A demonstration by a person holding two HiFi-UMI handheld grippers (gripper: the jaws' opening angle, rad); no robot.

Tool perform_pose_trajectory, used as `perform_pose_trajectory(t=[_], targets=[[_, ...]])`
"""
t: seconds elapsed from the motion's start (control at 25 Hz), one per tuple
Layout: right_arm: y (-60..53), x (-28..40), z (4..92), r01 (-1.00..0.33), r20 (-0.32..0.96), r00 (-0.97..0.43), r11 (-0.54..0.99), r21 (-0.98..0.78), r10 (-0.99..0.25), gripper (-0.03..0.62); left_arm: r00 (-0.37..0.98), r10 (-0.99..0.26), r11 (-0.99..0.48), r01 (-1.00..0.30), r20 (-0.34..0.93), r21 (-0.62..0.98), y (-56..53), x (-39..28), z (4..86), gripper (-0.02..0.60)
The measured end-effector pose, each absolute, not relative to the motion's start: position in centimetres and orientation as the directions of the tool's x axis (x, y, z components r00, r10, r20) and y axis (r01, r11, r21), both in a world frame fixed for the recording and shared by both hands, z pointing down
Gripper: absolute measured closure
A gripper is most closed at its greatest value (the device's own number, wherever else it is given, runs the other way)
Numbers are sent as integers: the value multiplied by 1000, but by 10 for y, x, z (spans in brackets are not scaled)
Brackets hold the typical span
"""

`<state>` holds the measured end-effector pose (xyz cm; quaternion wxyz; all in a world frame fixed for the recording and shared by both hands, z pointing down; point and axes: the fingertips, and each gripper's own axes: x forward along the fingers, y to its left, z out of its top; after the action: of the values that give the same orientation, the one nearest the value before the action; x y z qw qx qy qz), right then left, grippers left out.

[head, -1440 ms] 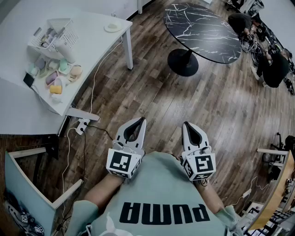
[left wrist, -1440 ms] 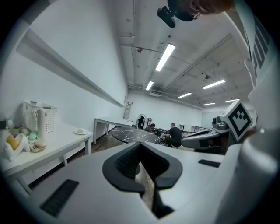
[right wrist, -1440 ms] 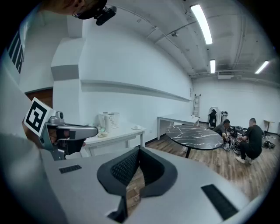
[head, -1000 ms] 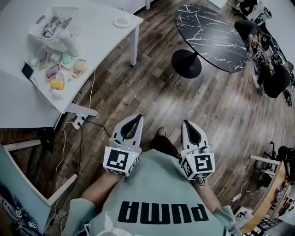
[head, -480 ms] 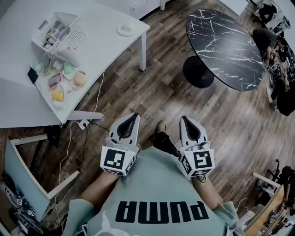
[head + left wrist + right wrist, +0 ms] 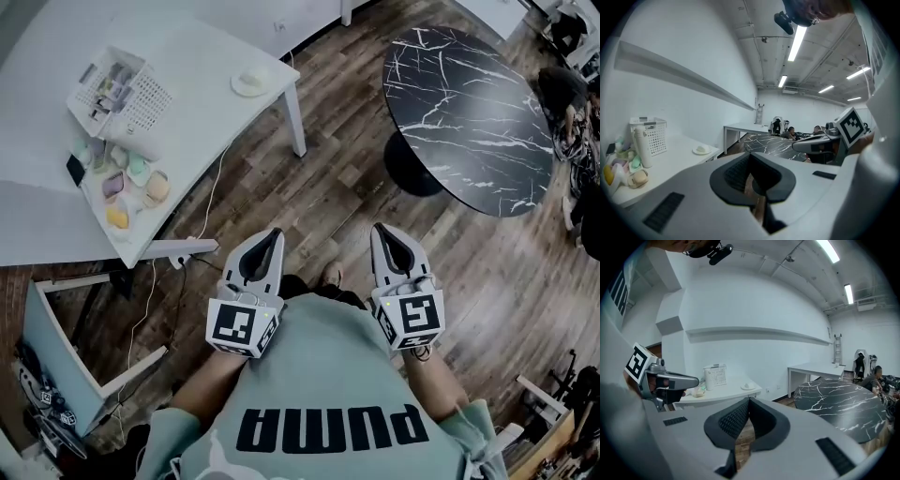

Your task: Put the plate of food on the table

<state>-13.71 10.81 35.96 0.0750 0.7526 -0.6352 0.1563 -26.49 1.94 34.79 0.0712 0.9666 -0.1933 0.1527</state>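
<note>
A small white plate with a pale piece of food (image 6: 251,83) sits near the corner of the white table (image 6: 202,56), far ahead on the left. The same plate (image 6: 701,150) shows in the left gripper view, and as a plate (image 6: 748,386) in the right gripper view. My left gripper (image 6: 273,233) and right gripper (image 6: 381,228) are held side by side close to the person's chest, above the wooden floor. Both are shut with nothing between the jaws. In their own views the left gripper (image 6: 750,155) and the right gripper (image 6: 749,400) have their pads together.
A white basket (image 6: 120,89) and several pastel food items (image 6: 127,178) crowd the white table's near end. A black marble round table (image 6: 469,103) stands ahead on the right. A power strip with cables (image 6: 187,248) lies on the floor, and a wooden frame (image 6: 56,328) stands at the left.
The person has moved forward and turned, so both tables have drifted rightward and nearer in the head view. Both grippers stayed shut and empty in front of the chest.
</note>
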Motion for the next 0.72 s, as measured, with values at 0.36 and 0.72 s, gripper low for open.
perform_pose_trajectory(t=[0.36,0.72], targets=[[68,-112,373,-981,371,117,-165,-99,-921,587,865,-379,-891,-437,329,122,-26,-234,361,575],[-18,-74,381,-976,401,144,-198,-96,-905,586,892,-327,-910,-386,312,150,-120,-174,365,575]])
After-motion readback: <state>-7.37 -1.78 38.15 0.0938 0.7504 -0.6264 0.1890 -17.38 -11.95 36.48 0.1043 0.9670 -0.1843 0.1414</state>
